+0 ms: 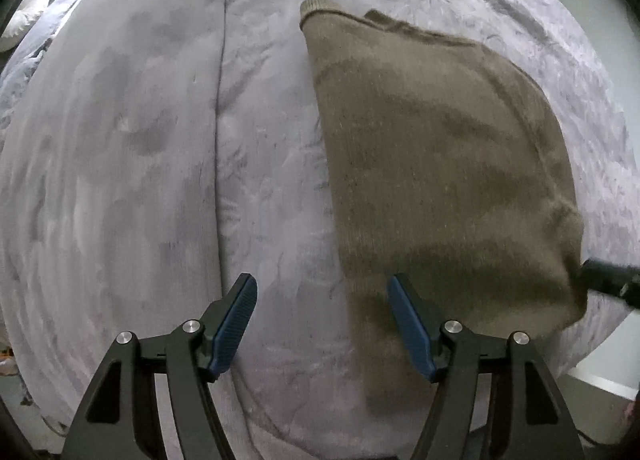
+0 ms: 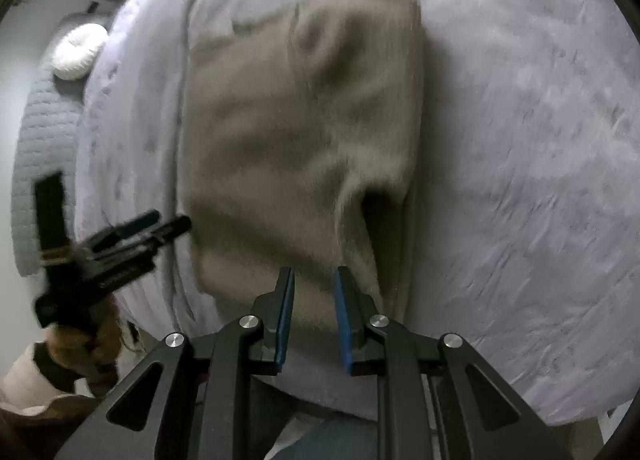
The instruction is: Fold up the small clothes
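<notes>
My left tool [image 1: 322,292] is spread wide with nothing between its blue pads [image 1: 236,326], hovering over the near edge of the bed; its right pad sits above the near left corner of the olive-brown knit sweater [image 1: 440,164]. My right tool [image 2: 314,280] has its pads only a narrow gap apart, with no cloth in that gap, poised over the sweater's near hem beside a raised fold. The sweater lies folded into a rough rectangle on the grey plush blanket [image 1: 120,140], just right of the blanket's long seam [image 1: 219,132]. A white pillow [image 2: 78,52] sits at the bed's far left.
</notes>
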The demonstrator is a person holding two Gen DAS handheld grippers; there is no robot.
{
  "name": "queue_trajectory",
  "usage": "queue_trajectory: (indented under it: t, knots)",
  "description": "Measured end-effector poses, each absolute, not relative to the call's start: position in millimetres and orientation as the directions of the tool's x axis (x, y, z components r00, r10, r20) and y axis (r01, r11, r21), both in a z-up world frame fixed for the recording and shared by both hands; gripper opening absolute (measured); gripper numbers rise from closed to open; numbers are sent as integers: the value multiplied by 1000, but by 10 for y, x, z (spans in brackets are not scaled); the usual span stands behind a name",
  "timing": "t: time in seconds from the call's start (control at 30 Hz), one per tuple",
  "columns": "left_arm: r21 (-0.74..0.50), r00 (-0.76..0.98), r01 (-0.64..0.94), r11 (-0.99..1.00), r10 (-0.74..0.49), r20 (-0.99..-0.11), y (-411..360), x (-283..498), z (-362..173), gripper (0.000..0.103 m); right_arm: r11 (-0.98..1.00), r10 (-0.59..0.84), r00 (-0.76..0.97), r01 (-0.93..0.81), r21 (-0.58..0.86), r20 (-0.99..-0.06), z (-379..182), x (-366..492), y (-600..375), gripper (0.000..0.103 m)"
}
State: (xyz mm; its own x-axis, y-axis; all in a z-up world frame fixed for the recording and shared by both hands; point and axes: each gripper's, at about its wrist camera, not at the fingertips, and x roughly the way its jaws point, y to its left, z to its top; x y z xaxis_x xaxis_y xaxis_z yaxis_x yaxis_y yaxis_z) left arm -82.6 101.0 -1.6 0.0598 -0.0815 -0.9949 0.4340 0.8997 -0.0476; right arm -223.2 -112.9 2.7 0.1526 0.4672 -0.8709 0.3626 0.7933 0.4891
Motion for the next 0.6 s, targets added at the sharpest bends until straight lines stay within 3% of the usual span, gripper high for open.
queue_trajectory:
  t: [0.2,0.6]
  knots:
    - [-33,30,433,901,-51,-998,1036,-960,0,70,762,478,98,448,468,-873,-306,-2230,-1176,20]
    - [-35,38,404,914,-55,-998,1089,-1069,163,70,795,436,63,440,417,-898,-43,-2214,-1208,24]
